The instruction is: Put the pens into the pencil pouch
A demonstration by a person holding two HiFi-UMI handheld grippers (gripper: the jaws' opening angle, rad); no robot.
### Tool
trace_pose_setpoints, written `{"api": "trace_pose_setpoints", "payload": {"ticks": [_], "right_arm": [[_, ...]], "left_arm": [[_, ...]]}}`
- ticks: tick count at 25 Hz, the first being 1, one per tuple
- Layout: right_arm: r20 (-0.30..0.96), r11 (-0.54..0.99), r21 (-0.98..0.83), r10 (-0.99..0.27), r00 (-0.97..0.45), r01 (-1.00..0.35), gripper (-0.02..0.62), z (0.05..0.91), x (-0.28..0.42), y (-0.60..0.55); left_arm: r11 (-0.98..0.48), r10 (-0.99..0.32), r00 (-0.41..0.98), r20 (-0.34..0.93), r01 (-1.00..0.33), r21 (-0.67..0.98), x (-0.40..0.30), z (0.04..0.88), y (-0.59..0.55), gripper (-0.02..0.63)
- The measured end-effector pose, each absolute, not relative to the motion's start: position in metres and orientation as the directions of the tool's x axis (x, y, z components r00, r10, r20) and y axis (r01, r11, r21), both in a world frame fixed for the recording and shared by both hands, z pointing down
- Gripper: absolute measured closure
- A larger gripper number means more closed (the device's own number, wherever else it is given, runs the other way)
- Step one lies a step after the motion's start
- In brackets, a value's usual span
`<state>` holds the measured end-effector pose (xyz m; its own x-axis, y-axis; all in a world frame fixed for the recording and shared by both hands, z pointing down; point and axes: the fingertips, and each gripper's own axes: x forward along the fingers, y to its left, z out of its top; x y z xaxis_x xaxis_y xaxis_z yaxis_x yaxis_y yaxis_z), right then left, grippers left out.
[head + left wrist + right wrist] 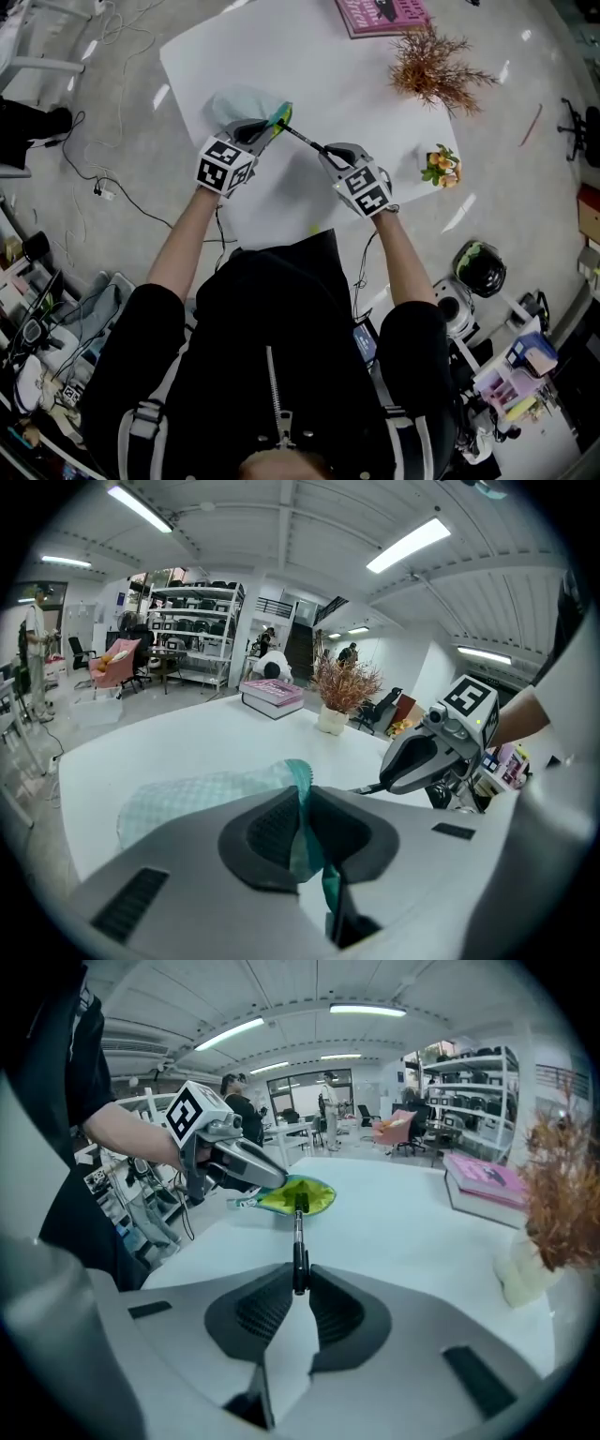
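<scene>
While I stand beside the person and look from above as the head view does, I see the white surface with the pencil pouch lying on it, pale green, near the left edge. The left tongs are clenched on the pouch's near end, where the mouth shows a yellow-green lining. The right tongs grasp a dark pen, which lies slanted between the two tongs, and its far end reaches the mouth of the pouch. A pink book, a dried plant and a small flower pot stand on the far and right side of the surface, well apart from the pouch.

From the left gripper view, the two jaws are closed on a fold of teal fabric, the edge of the pouch, and the rest of the pouch lies flat on the surface beyond them. The right tongs come in from the right side, near the pouch's mouth.

From the right gripper view, the jaws are pressed together on the back part of the pen. The pen points straight ahead, and its tip is at the open yellow-green mouth of the pouch, which the left tongs hold at its edge. Whether the tip is already inside, I cannot tell.
</scene>
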<state>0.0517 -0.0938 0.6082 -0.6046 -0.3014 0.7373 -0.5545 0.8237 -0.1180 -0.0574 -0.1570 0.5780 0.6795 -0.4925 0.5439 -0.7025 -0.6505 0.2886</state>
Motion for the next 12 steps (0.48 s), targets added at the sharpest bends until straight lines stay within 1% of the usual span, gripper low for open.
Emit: {"api": "trace_pose_setpoints", "payload": {"ticks": [6, 12], "right_arm": [[0.735, 0.856, -0.124, -0.261, -0.626, -0.503, 0.529, 0.608, 0.019, -0.103], [0.727, 0.865, -0.133, -0.247, -0.64, -0.485, 0.529, 0.607, 0.0, -0.116]], "left_arm": [[-0.658, -0.486, 0.68, 0.549, -0.698, 0.282, -0.06, 0.576, -0.155, 0.552], [-0.66, -0.473, 0.69, 0.548, -0.69, 0.299, -0.061, 0.575, -0.154, 0.552]]}}
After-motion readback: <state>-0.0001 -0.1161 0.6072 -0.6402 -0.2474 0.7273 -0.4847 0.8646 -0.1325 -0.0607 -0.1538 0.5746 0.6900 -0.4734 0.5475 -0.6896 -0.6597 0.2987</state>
